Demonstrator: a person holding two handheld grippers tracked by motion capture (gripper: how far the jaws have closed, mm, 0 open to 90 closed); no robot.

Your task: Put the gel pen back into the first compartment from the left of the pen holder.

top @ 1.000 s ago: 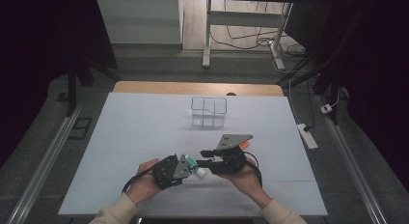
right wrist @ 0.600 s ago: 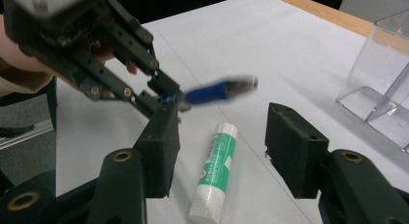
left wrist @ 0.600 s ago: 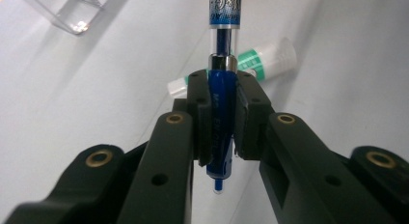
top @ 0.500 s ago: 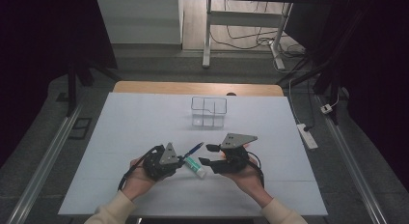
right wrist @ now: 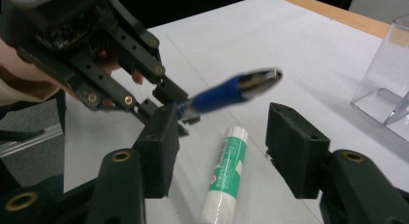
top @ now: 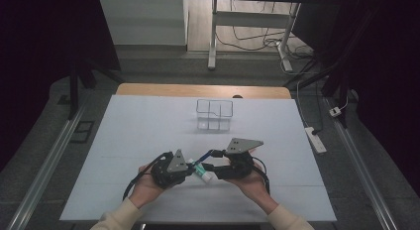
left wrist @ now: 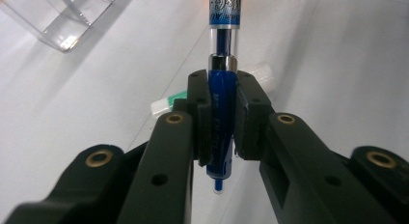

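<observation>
Two grippers: near edge of the white table point(top: 124, 136), close together.
Left gripper point(left wrist: 223, 113): jaws pinching a blue pen point(left wrist: 222, 118).
Right gripper point(right wrist: 219, 137): jaws spread, just been closing slightly, pads clear of the pen.
Tube point(right wrist: 224, 173): flat on the table beneath.
Clear box point(top: 214, 114): far, well apart.

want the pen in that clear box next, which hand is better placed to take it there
Left, probably. The left hand-held gripper is shut on the blue pen, while the right hand-held gripper stands open, its jaws having just closed slightly, pads clear of the pen above the tube. The clear box is unobstructed.
</observation>
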